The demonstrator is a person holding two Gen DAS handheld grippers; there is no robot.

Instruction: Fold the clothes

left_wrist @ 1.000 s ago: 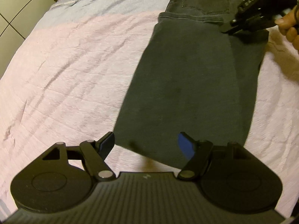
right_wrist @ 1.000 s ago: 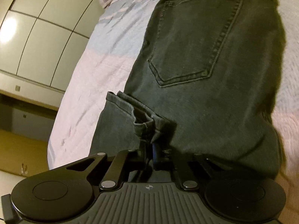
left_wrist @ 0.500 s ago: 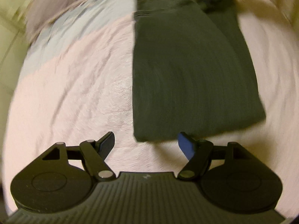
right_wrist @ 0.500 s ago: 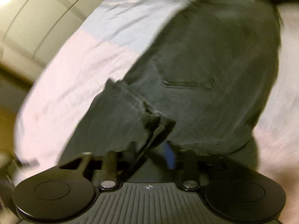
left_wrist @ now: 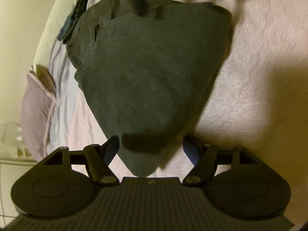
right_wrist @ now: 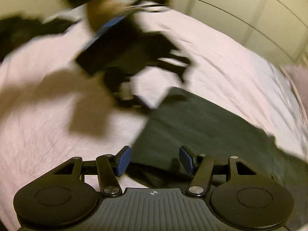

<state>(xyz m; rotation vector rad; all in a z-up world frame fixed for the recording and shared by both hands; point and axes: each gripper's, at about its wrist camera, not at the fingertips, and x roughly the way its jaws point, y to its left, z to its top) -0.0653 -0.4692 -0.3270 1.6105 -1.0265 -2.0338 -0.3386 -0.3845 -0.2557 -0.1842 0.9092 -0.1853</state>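
one dark folded jeans [left_wrist: 154,73] lies flat on bedspread [left_wrist: 259,67].

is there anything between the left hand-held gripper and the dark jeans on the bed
Nothing visible. The left hand-held gripper is open, and the jeans' near corner lies on the bedspread right below its spread fingers.

Folded jeans [left_wrist: 152,73] on bedspread [left_wrist: 259,73]

Dark grey jeans [left_wrist: 150,80] lie on a pale pink bedspread [left_wrist: 259,77].
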